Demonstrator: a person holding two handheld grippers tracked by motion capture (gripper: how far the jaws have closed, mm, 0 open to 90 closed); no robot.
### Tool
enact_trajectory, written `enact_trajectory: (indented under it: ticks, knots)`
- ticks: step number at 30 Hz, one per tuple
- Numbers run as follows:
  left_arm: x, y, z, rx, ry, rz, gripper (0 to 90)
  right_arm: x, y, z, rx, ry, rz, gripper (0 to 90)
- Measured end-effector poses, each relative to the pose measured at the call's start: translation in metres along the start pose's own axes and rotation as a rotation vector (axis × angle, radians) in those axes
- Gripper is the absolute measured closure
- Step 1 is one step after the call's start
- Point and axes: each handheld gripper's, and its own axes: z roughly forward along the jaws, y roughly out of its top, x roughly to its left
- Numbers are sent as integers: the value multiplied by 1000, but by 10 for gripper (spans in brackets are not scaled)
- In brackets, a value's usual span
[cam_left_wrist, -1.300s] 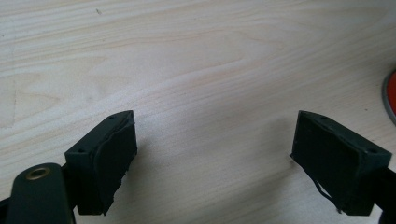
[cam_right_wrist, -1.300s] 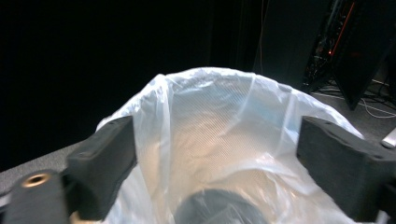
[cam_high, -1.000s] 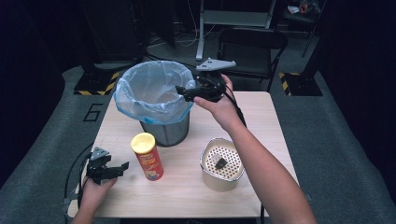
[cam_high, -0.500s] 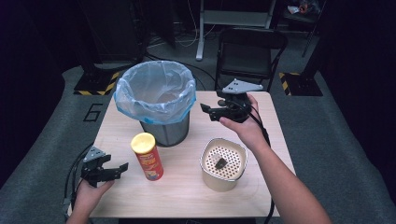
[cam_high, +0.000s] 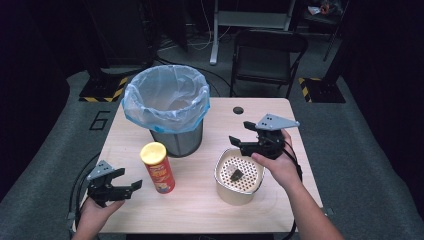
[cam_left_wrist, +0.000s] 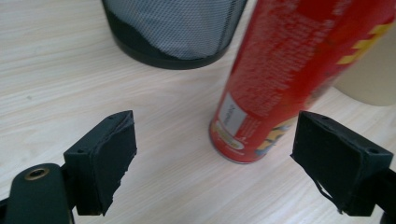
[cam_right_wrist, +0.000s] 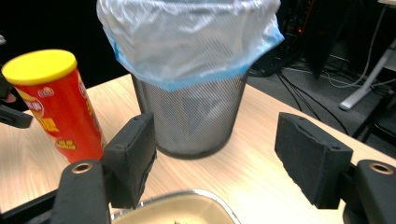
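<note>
Worktop (cam_high: 200, 210): right claw (cam_high: 239, 144), empty and narrowing, has swung from lined bin (cam_high: 166, 100) down over beige strainer (cam_high: 239, 176), likely for next scrap (cam_high: 236, 174); left claw (cam_high: 126, 186) released beside can (cam_high: 157, 167).

Overhead plus tool cameras (bin (cam_high: 167, 107) shared)

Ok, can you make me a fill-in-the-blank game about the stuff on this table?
1. The red can has a lid coloured ____.
2. The mesh bin is lined with a thin ____ bag.
3. The right tongs hang above the rim of the cream ____, which has a dark scrap inside.
4. The left tongs have their jaws ____, with nothing between them.

Missing words: yellow; plastic; container; open
</note>
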Motion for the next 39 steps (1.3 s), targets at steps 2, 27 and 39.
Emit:
enact_trajectory:
  ticks: [2, 27, 39]
  knots:
    - [-5, 0, 2, -6, -23, 11, 131, -1, -10, -4, -3, -14, 18, 293]
    - [-28, 0, 53, 26, -146, 37, 135, -4, -54, -20, 6, -51, 93, 289]
    - [-27, -1, 65, 2, -135, 85, 144, -6, -67, -25, 15, -84, 107, 287]
